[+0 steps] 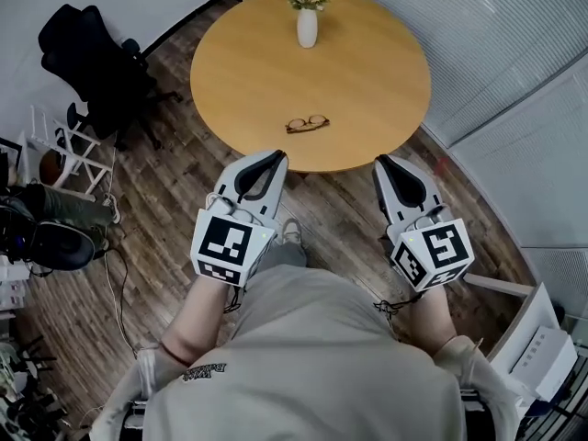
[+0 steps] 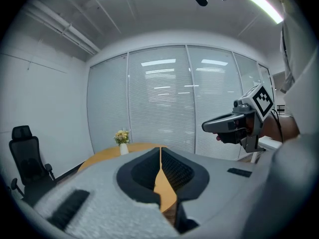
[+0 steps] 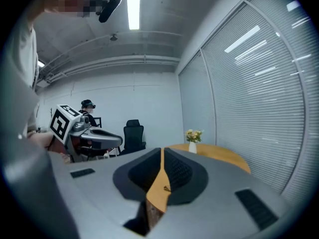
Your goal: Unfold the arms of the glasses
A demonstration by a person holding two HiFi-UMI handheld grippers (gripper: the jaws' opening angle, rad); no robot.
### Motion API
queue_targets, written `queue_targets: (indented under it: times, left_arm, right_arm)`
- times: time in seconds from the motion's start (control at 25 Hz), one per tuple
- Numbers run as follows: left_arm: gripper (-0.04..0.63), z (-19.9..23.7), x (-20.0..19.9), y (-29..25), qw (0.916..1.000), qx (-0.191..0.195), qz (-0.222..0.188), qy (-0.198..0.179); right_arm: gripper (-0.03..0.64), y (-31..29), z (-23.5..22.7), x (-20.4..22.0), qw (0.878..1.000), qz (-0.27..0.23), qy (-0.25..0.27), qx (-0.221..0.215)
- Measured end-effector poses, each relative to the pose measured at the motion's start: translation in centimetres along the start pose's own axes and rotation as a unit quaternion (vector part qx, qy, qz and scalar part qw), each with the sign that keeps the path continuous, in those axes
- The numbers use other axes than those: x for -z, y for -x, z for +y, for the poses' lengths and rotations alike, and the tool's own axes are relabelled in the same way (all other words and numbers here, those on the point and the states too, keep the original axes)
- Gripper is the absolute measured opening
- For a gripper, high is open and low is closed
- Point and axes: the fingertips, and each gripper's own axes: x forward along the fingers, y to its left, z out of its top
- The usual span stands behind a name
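A pair of dark-rimmed glasses [image 1: 307, 124] lies on the round wooden table [image 1: 367, 72], close to its near edge; whether the arms are folded I cannot tell. Both grippers hover side by side just short of that edge, pointing toward the table. My left gripper [image 1: 278, 155] is shut with nothing between its tips, below and left of the glasses. My right gripper [image 1: 379, 160] is also shut and empty, below and right of them. In the right gripper view the glasses [image 3: 167, 188] show as a tiny shape behind the closed tips [image 3: 162, 150]. The left gripper view's tips [image 2: 160, 148] meet over the tabletop.
A white vase of flowers [image 1: 307, 18] stands at the table's far side. A black office chair [image 1: 96, 62] and a white rack [image 1: 78, 150] are to the left on the wood floor. Glass walls with blinds [image 1: 514, 53] curve round the right. A white unit [image 1: 542, 352] is at the right.
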Motion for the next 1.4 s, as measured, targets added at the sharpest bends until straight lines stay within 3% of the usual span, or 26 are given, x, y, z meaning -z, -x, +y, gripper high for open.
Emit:
queue_targets:
  times: [0.44, 0.72, 0.96, 1.4]
  left_arm:
    - [0.029, 8.4, -0.7, -5.9, 0.9990, 0.041, 0.000, -0.018]
    - [0.029, 10.3, -0.5, -8.3, 0.9981, 0.059, 0.002, -0.018]
    - [0.029, 11.3, 0.7, -10.1, 0.9989, 0.041, 0.022, 0.000]
    - [0.029, 10.4, 1.9, -13.0, 0.9985, 0.018, 0.051, 0.007]
  right_arm:
    - [0.041, -8.7, -2.4, -2.4, 0.999, -0.012, -0.019, 0.037]
    - [0.041, -11.4, -3.7, -2.5, 0.999, -0.001, -0.010, 0.051]
    - [0.041, -12.0, -5.8, -1.2, 0.998, 0.013, -0.025, 0.054]
    - [0.041, -13.6, -9.0, 0.4, 0.999, 0.036, -0.035, 0.011]
